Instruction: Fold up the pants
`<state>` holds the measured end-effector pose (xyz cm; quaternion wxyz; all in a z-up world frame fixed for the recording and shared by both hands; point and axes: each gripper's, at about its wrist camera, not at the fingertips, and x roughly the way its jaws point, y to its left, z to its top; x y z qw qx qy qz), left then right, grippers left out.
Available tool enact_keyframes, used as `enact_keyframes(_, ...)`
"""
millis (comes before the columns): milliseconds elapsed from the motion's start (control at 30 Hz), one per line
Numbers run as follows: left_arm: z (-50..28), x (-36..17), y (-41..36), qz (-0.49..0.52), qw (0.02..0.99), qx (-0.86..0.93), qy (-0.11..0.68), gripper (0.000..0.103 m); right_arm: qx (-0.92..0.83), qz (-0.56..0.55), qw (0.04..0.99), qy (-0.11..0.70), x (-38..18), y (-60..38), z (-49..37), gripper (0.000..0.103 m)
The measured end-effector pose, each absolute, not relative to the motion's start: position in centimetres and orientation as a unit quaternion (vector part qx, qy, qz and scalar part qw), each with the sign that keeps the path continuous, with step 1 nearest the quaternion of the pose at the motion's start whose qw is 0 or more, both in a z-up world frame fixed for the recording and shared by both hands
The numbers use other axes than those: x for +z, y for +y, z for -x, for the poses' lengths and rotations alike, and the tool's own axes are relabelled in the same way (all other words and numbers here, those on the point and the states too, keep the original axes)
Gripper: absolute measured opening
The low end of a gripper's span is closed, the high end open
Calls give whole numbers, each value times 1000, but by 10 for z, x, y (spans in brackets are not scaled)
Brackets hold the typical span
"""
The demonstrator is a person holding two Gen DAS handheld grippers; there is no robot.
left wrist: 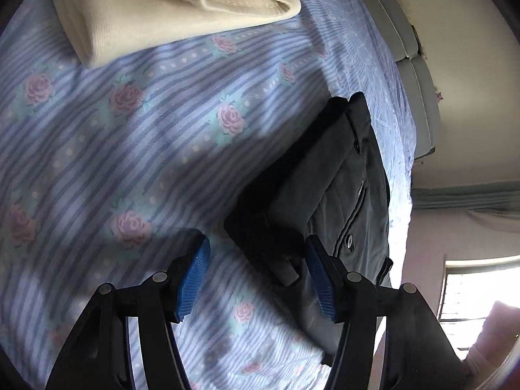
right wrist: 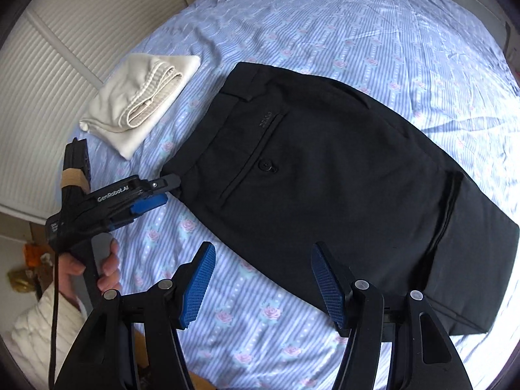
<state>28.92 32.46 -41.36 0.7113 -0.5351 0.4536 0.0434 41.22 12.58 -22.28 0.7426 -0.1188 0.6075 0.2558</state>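
Observation:
Black dress pants point(right wrist: 325, 175) lie folded on the bed, back pocket and button facing up; they also show in the left wrist view point(left wrist: 328, 195). My left gripper point(left wrist: 258, 279) is open and empty, hovering above the pants' near corner; it also shows in the right wrist view point(right wrist: 162, 191) beside the waistband corner. My right gripper point(right wrist: 263, 286) is open and empty, above the sheet at the pants' near edge.
A folded cream garment point(right wrist: 139, 97) lies on the striped floral bedsheet point(right wrist: 325, 26) beside the pants; it also shows in the left wrist view point(left wrist: 175, 9). A white slatted panel point(right wrist: 48, 97) borders the bed. A bright window point(left wrist: 471, 292) is at the right.

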Motion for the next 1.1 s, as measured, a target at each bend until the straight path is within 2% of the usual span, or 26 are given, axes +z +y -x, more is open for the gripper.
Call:
enact_keyframes(133,-305,-426,332,560,707,-7,431,58,252,121,735,617,-233,134,-415,62)
enact_keyframes(233,-328,-428,336,553,703,-59,443,55,246,117,730,626,-240,135,-418,62)
enact_keyframes(367,-362,-423,339,507,698,-137,486,41,237,110,726,635,-247,134,-422,62)
enact_keyframes(567,-402,-386,334,454,698,-265,487,40,242,88,728,635,-246,133,-431,62)
enact_keyframes(767,-446,-423,307,415,661,-251,572,39,216,63,741,633,-241,118,-441,62)
enact_keyframes(867,-453,-429,301,418,657,-228,584,38,201,56,745,634,-242,111,-448,62)
enact_keyframes(900,-452,-426,301,417,659,-221,586,36,197,55,746,633,-241,109,-450,62)
enact_keyframes(933,-451,-423,302,410,663,-208,592,27,194,55,748,632,-241,107,-452,62)
enact_keyframes(967,-449,-419,303,406,665,-201,593,24,191,56,750,630,-240,105,-453,62)
enact_keyframes(1100,-444,-377,297,391,696,-174,577,18,199,48,756,622,-233,93,-456,62)
